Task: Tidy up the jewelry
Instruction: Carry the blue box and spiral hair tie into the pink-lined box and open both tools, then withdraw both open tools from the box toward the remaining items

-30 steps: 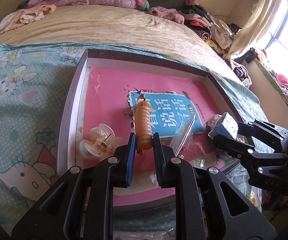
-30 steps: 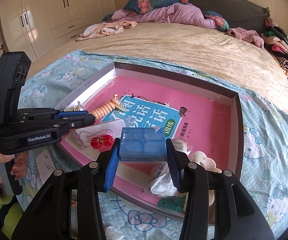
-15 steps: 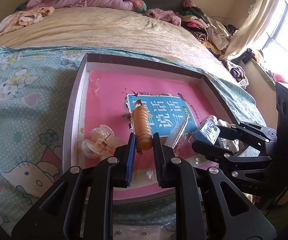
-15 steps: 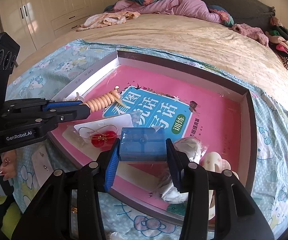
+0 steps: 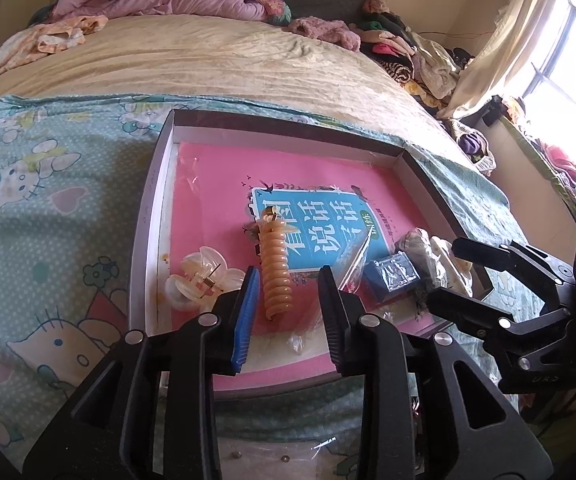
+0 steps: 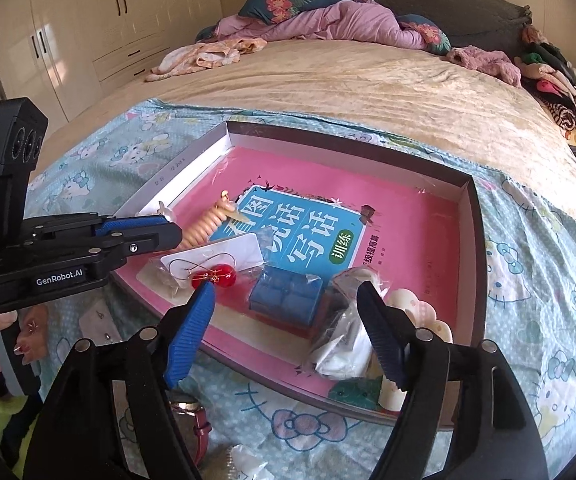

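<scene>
Both grippers have released since the earlier frames: the left gripper (image 5: 288,300), previously clamped on the orange spiral coil hair tie (image 5: 275,276), now stands with its jaws apart on either side of it, and the right gripper (image 6: 288,320), previously clamped on the small blue plastic box in clear wrap (image 6: 285,294), now has its jaws wide apart around that box.

Current positions: the hair tie lies on the pink liner of the shallow white-walled cardboard tray (image 5: 149,216), lower centre of the left wrist frame, its far end over the blue printed booklet (image 5: 312,228). The blue box rests on the liner at centre of the right wrist frame, just beside a white card carrying red cherry earrings (image 6: 211,274) to its left and a crumpled clear plastic bag (image 6: 344,340) to its right. A translucent pale claw hair clip (image 5: 197,280) sits near the tray's left wall.

Assessment: both items appear deposited, so this step looks complete.

Risks: on withdrawal, either gripper's fingers could snag the loose wrap or the plastic bag and drag items out of place. The two grippers stand near each other over one tray corner; a careless move could knock the earring card. Further small items lie outside the tray on the bedsheet and remain unsorted.
</scene>
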`<state>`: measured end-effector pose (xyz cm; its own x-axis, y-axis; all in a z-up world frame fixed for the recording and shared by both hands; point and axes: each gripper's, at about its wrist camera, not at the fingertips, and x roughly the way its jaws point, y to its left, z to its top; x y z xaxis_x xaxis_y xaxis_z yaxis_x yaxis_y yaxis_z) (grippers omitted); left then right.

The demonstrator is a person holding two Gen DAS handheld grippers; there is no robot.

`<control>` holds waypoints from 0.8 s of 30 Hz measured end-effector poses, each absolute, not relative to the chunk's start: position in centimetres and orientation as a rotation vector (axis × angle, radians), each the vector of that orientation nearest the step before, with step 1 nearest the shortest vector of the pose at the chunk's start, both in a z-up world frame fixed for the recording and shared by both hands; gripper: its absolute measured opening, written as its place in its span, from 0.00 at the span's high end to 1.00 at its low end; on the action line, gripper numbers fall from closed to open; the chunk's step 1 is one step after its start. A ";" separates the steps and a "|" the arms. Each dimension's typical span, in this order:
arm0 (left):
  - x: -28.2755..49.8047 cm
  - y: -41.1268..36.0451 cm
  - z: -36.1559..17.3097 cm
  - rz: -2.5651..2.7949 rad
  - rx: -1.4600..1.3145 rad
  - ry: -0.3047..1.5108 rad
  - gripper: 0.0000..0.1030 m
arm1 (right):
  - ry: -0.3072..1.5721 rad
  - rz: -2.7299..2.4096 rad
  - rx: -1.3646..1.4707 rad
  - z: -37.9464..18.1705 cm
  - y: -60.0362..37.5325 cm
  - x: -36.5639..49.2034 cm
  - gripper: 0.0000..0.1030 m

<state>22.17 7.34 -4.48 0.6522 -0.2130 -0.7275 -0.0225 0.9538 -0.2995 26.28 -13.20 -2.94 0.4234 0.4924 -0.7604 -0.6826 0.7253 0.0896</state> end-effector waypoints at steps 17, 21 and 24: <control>19.9 7.3 -1.7 -0.047 -0.284 0.799 0.10 | 0.811 0.690 -0.124 -0.6 -17.5 23.7 0.08; 19.0 7.5 -0.7 -0.041 -0.291 0.774 0.09 | 0.796 0.681 -0.112 0.1 -18.3 23.1 0.08; 18.2 7.6 0.2 -0.039 -0.297 0.753 0.09 | 0.779 0.679 -0.104 0.6 -18.9 22.6 0.08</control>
<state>18.16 7.64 0.17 0.7310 -0.1410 -0.6677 -0.0708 0.9574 -0.2798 22.58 -18.87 0.63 0.5122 0.5262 -0.6788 -0.6003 0.7845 0.1552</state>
